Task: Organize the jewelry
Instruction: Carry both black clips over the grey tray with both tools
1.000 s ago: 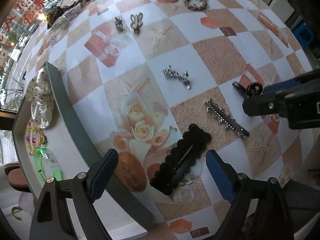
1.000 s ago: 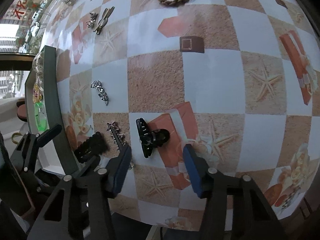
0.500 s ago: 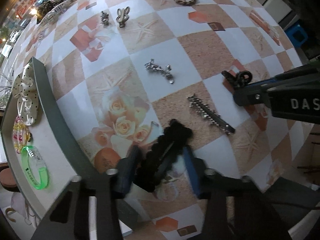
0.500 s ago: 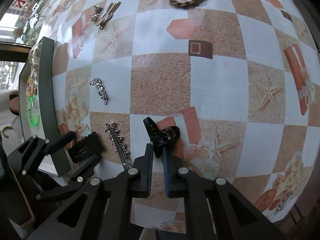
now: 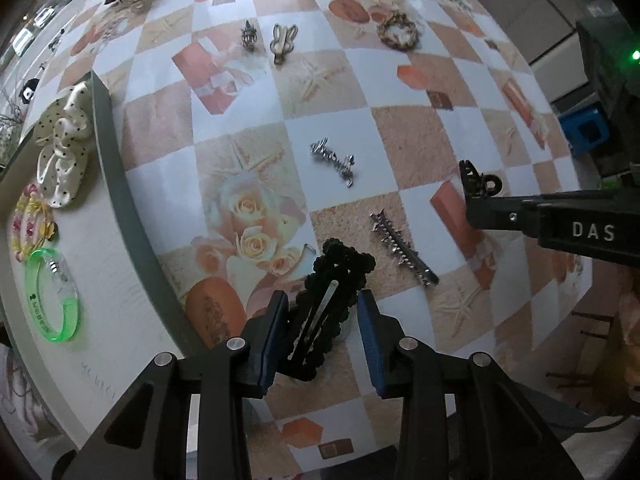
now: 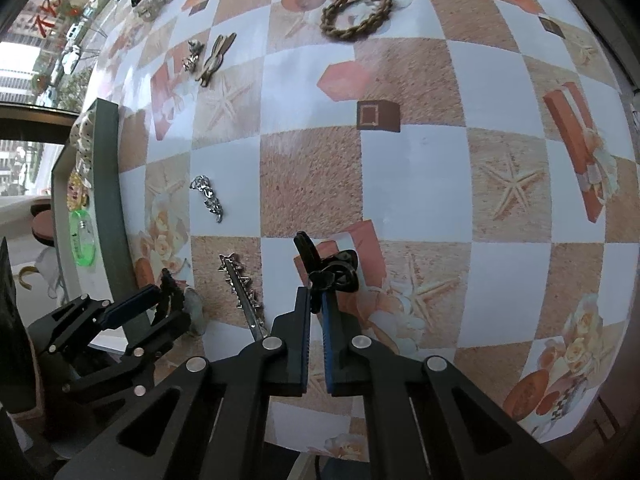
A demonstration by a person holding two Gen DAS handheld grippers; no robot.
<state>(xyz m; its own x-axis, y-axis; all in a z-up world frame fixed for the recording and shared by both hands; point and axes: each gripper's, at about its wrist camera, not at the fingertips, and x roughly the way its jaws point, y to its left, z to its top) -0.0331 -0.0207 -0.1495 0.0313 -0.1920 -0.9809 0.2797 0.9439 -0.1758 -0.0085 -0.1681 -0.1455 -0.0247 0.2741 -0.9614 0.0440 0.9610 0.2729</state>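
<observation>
My left gripper (image 5: 323,308) is shut on a black scalloped hair clip (image 5: 332,292), held between its blue pads just right of the grey tray's rim (image 5: 120,184). My right gripper (image 6: 316,300) is shut on a small black claw clip (image 6: 328,268), whose top sticks out past the fingertips; it also shows in the left wrist view (image 5: 478,182). A silver star hair clip (image 5: 402,248) lies between the two grippers. A silver chain piece (image 5: 334,160) lies farther out on the table.
The tray holds a white dotted scrunchie (image 5: 62,148), a beaded bracelet (image 5: 30,228) and a green bracelet (image 5: 52,296). A rabbit clip (image 5: 282,42), a small silver clip (image 5: 249,36) and a braided ring (image 5: 398,30) lie at the far side. A blue stool (image 5: 584,130) stands off the table's right edge.
Both grippers closed: the left on the black scalloped clip, the right on the black claw clip. The claw clip now stands tilted up in the right fingers.
</observation>
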